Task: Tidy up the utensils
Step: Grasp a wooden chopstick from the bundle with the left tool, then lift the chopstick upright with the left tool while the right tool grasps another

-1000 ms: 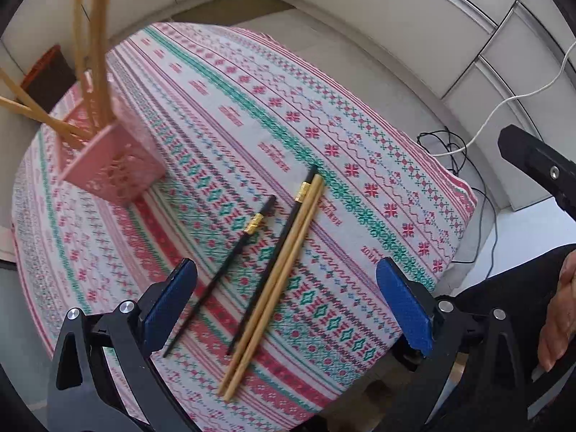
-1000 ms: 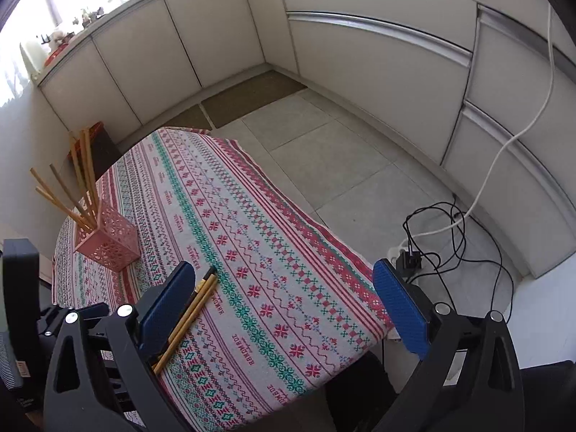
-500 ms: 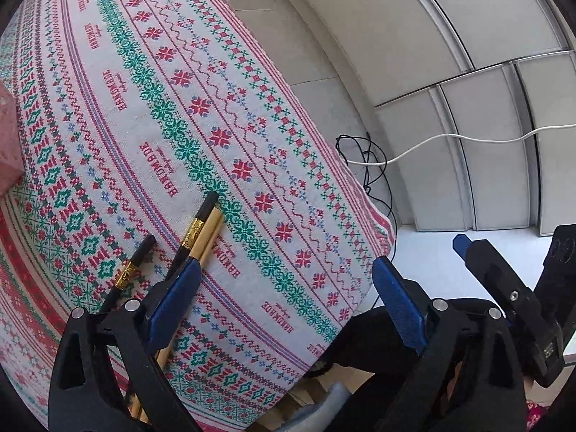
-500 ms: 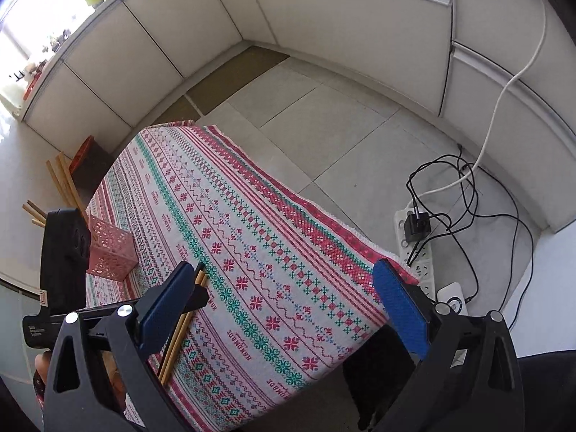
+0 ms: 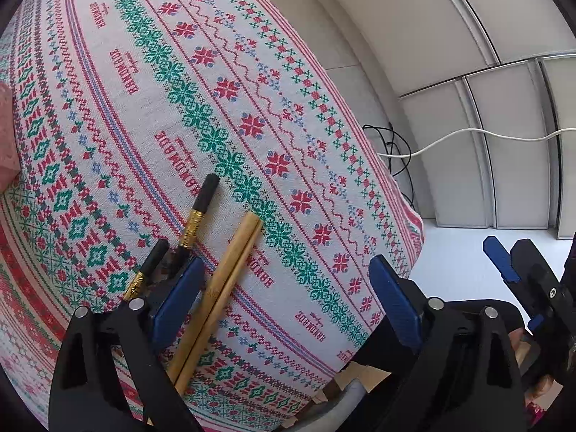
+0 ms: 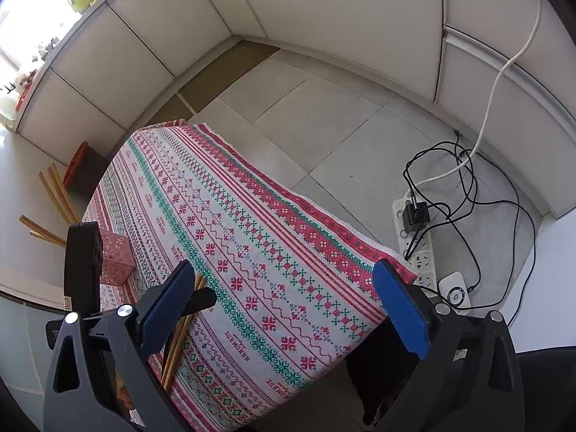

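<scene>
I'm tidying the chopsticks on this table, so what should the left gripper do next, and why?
Probably close the left gripper a bit more on the wooden pair: its jaws, just closing, bracket the pair without pinching, while the black chopsticks lie outside.

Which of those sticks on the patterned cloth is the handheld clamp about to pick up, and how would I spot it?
Start at the embroidered tablecloth and follow it to its near edge, where four chopsticks lie. The pair of plain bamboo chopsticks lies side by side between the blue pads of the left gripper, whose jaws have just been closing. Unlike the two black chopsticks beside them, they have no gold band.
</scene>
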Demonstrator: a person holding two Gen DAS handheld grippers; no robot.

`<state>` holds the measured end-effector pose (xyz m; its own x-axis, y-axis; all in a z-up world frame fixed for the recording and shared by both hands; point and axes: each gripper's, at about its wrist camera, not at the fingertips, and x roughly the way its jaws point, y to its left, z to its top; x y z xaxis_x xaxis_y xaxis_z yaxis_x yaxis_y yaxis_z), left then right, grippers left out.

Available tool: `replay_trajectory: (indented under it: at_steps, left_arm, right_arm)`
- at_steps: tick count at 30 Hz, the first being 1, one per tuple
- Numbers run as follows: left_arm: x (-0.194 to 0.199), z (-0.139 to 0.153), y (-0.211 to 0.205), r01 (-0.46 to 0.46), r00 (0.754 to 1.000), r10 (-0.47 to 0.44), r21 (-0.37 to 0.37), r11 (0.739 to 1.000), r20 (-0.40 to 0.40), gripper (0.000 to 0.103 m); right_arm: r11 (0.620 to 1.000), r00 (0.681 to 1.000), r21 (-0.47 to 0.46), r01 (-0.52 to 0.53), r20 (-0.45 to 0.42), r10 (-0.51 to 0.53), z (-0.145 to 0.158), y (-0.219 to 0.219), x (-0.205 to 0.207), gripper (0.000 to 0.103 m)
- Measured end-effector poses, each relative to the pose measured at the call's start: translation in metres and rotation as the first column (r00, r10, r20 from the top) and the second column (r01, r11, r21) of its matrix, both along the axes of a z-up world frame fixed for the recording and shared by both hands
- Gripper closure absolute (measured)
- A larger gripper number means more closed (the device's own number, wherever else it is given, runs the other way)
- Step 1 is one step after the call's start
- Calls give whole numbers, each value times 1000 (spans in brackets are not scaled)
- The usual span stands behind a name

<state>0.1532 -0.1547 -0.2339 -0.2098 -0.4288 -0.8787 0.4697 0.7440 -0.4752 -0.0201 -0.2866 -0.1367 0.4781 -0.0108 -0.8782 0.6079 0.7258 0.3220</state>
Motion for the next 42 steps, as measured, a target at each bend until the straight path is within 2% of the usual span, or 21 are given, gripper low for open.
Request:
replay_trajectory:
  at_steps: [3,5,10,15,18,19,20,27,31,33,36,39,42]
  left_arm:
    - [0,2,3,-5,1000,4,41,999,28,40]
    - [1,2,10,-15,999,13,48,999,33,58]
    - [7,3,20,-39,998,35,70,997,55,72]
    - [13,8,40,-45,997,40,79,996,68,74]
    - [18,11,48,-42,995,33,101,994,93,81]
    - [17,13,46,-41,994,30,109,993,102,86]
    - [18,14,47,-33,994,19,118,993,112,87]
    - [10,19,34,18,984,-48,169,985,174,90]
    - [-5,19,18,96,949,-169,269,958,266,90]
    - [-10,19,14,108,935,-196,288,952,296,91]
    - [-13,20,17,97,927,-185,269,958,326,93]
    - [-23,26,25,85,901,-183,254,964,393,96]
    - [-36,48,38,61,874,-156,214,975,461,97]
  right_arm:
    - [1000,1000,-2,2,-3,-2,-1,0,0,7]
    - [1000,1000,-2,-2,-4,2,-1,1,1,7]
    - [999,1000,-28,-16,-2,16,0,4,2,7]
    - [999,1000,-31,-17,-12,17,-2,4,3,7]
    - [999,1000,-43,-25,-11,24,-1,7,3,7]
    - [998,1000,-48,-29,-10,29,-1,8,3,7]
    - [998,999,-49,-33,-10,32,0,8,3,7]
    - [999,1000,-43,-29,-11,28,-1,8,4,7]
    - [999,1000,-39,-8,-20,8,-4,4,4,7]
    - [999,1000,-37,10,-28,-11,-6,2,3,7]
    - [999,999,-34,13,-43,-15,-10,1,4,7]
    - [1000,998,-21,-4,-67,2,-17,5,9,7]
    - [1000,996,-23,-21,-83,19,-24,16,18,7]
